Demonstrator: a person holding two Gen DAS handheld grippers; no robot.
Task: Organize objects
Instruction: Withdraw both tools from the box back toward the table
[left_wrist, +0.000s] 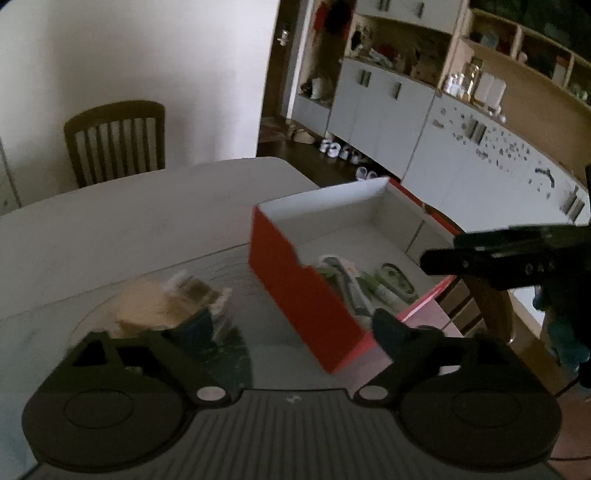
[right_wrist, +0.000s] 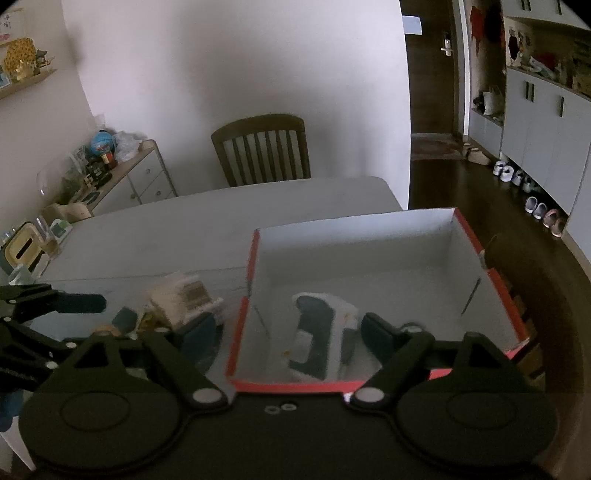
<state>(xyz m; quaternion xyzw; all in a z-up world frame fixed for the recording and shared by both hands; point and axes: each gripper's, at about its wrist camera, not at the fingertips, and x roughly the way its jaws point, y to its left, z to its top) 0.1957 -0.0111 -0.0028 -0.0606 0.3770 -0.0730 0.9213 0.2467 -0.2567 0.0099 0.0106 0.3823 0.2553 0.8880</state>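
Note:
A red box with a white inside stands on the table; it also shows in the right wrist view. Several green and white items lie in it, and a white and dark object shows on its floor in the right wrist view. A small pile of beige and white items sits on a glass mat left of the box, also seen in the right wrist view. My left gripper is open over the box's near corner. My right gripper is open above the box's near edge.
A white table with a wooden chair behind it. White cabinets and shelves line the right wall, with shoes on the floor. A sideboard with clutter stands at left. The right gripper shows in the left wrist view.

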